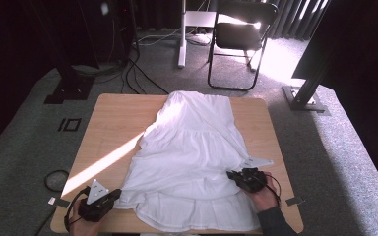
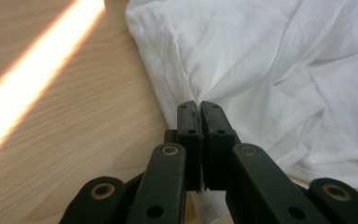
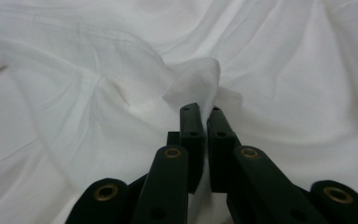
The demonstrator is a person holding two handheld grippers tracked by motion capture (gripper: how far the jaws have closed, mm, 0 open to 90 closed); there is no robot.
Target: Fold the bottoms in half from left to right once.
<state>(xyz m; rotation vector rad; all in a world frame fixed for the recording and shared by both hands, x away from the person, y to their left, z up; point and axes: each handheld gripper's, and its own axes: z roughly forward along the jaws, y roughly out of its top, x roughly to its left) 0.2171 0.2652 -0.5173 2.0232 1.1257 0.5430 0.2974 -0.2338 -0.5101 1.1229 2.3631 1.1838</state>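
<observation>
High view, white dress (image 1: 192, 162) spread on wooden table (image 1: 108, 123), left gripper (image 1: 117, 195) at its near left edge, right gripper (image 1: 232, 175) on its near right part, left gripper view, jaws clamped on dress edge (image 2: 186, 88), right gripper view, jaws pinching a raised fold (image 3: 198, 86)

The near hem of the white dress (image 1: 197, 223) is running off the bottom edge of the high view, and so are both of the person's forearms. Where the left gripper (image 2: 199, 105) is pinching the dress's left edge, the cloth between its jaws is hiding. The right gripper (image 3: 203, 109) is likewise covering the fold it is clamping. The far-left room is lying in darkness.
</observation>
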